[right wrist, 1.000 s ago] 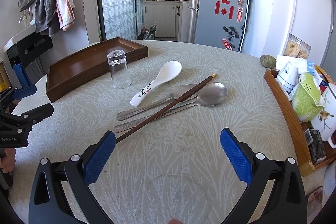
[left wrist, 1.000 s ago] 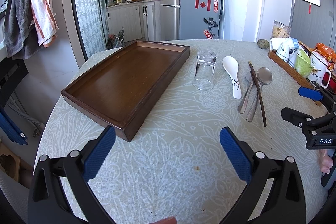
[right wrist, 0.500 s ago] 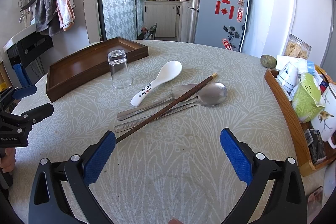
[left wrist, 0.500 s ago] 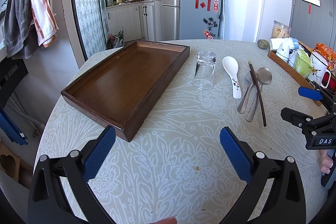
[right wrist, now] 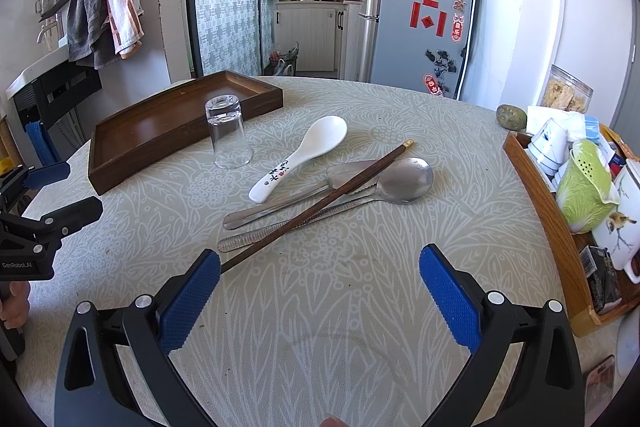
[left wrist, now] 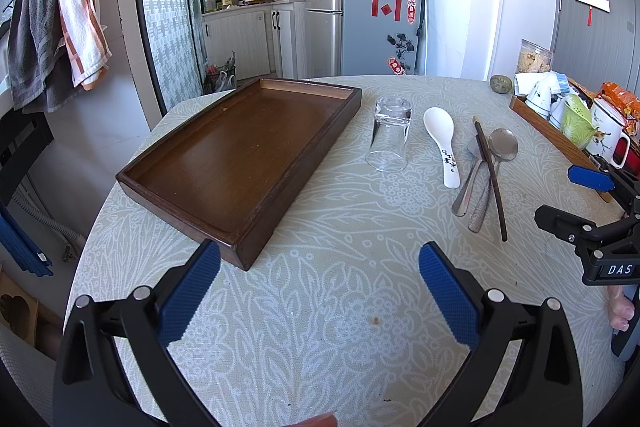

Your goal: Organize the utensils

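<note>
Nothing has moved since the earlier frames: both grippers hover above the table [left wrist: 320, 327] in the same poses and every utensil lies where it lay. Left gripper [left wrist: 320, 295]: fingers spread wide apart, nothing between the blue pads. Right gripper [right wrist: 320, 295]: fingers likewise wide apart and empty, its left pad just in front of the near tip of the chopstick [right wrist: 316, 209]. Count: one wooden tray [left wrist: 240, 163], one inverted glass [left wrist: 389, 135], one white ceramic spoon [left wrist: 442, 143], one metal spoon [left wrist: 502, 145], one dark chopstick, and one further metal utensil [right wrist: 280, 205] with a flat pointed head, its type not discernible. From the left wrist view the tray sits at 11 o'clock, the glass at 12 o'clock just right of the tray, and the utensil group at 1 o'clock. The chopstick lies diagonally across the two metal pieces, touching them; the ceramic spoon lies just beside them, apart from the glass. Only the left wrist view shows the whole bare tray floor and the right gripper at 3 o'clock. Only the right wrist view shows the gold-capped chopstick end, the flat utensil head, and the full side tray [right wrist: 536, 195] of cups at 3 o'clock, with the left gripper at 9 o'clock.
</note>
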Demonstrator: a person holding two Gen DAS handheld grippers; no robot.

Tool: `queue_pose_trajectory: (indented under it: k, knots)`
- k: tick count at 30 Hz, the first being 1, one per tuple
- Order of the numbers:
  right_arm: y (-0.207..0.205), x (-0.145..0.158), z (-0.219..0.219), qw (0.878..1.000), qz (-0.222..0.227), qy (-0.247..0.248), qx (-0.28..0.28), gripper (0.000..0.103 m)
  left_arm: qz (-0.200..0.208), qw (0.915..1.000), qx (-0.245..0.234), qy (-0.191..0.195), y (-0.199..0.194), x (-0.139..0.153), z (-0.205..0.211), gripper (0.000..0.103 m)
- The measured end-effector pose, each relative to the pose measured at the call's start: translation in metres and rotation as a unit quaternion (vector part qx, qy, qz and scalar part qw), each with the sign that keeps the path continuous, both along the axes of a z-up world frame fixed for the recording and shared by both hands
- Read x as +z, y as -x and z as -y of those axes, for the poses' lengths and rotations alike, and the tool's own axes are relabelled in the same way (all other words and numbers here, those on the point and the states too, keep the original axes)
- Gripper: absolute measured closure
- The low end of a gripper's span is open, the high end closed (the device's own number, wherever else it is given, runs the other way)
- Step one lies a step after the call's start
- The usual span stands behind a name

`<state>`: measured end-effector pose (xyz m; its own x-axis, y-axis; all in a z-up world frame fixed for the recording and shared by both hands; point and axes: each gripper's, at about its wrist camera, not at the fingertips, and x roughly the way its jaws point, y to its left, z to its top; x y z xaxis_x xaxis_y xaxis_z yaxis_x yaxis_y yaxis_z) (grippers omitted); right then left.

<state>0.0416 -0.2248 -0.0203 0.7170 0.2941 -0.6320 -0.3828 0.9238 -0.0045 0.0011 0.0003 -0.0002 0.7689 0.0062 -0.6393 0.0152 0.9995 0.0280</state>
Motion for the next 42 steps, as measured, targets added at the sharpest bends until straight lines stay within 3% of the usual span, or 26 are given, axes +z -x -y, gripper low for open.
queue_pose_trajectory:
  k: [24, 27, 32, 36, 39, 42]
  knots:
    - [0.001, 0.001, 0.000, 1.000, -0.001, -0.005, 0.004, 0.003, 0.002, 1.0000, 0.001, -0.001, 0.001, 0.000, 0.000, 0.002]
    - [0.001, 0.002, 0.003, 1.000, -0.001, -0.014, 0.005, 0.003, 0.014, 0.9998, -0.001, 0.014, 0.004, 0.003, -0.001, 0.002]
    - [0.007, 0.004, 0.003, 1.000, -0.002, -0.004, 0.025, 0.003, 0.049, 0.9978, -0.044, 0.010, 0.012, 0.012, 0.006, 0.002]
    - [0.011, 0.020, 0.005, 0.998, 0.005, 0.000, 0.055, 0.003, 0.030, 0.9959, -0.084, 0.016, 0.006, 0.020, 0.005, 0.002]
    - [0.010, 0.034, 0.007, 0.995, 0.010, -0.023, 0.095, 0.003, -0.002, 0.9933, -0.111, 0.032, -0.003, 0.021, 0.003, 0.002]
    - [0.003, 0.044, 0.005, 0.990, -0.013, -0.040, 0.135, 0.003, 0.008, 0.9914, -0.127, 0.033, -0.005, 0.027, 0.006, 0.002]
